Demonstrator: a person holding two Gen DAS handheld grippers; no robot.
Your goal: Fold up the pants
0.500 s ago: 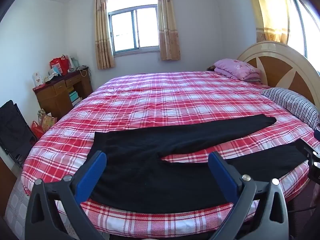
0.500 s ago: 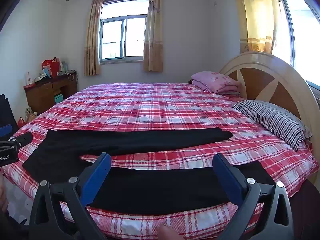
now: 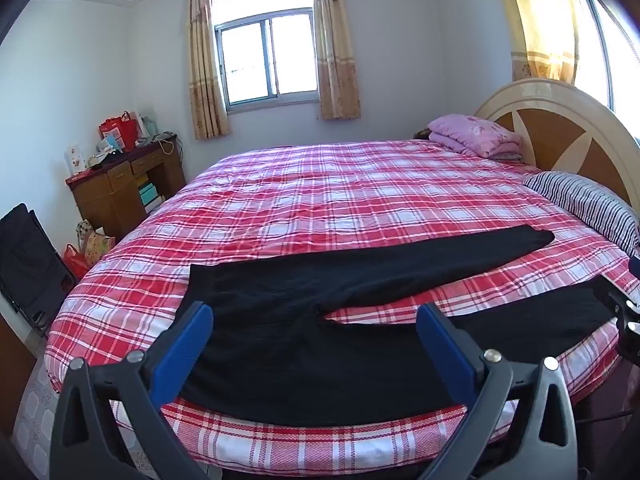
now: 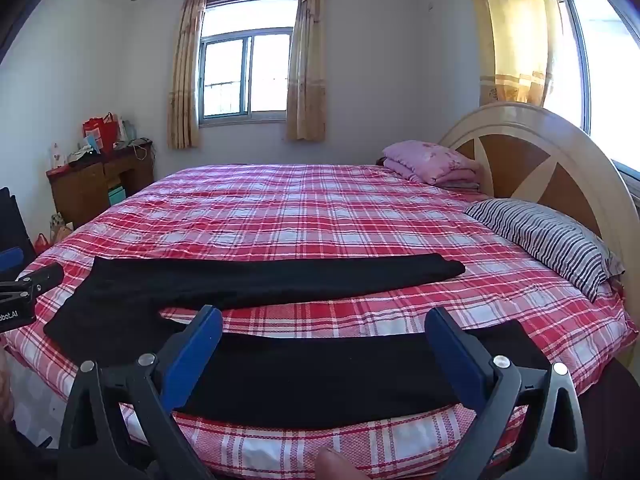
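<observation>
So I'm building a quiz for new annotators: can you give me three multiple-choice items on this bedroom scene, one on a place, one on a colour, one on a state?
1. Where do the pants lie?
A. spread on the near part of the bed
B. on the wooden desk
C. over the headboard

2. What colour are the pants?
A. grey
B. black
C. blue

3. How do the jaws of both grippers stand?
A. shut on the pants
B. shut on the striped pillow
C. open, holding nothing

Answers:
1 A: both legs lie flat on the plaid cover near the front edge, spread apart in a V.
2 B: the fabric reads plain black in both wrist views.
3 C: the left gripper and right gripper each show blue pads wide apart with no cloth pinched between them.
</observation>
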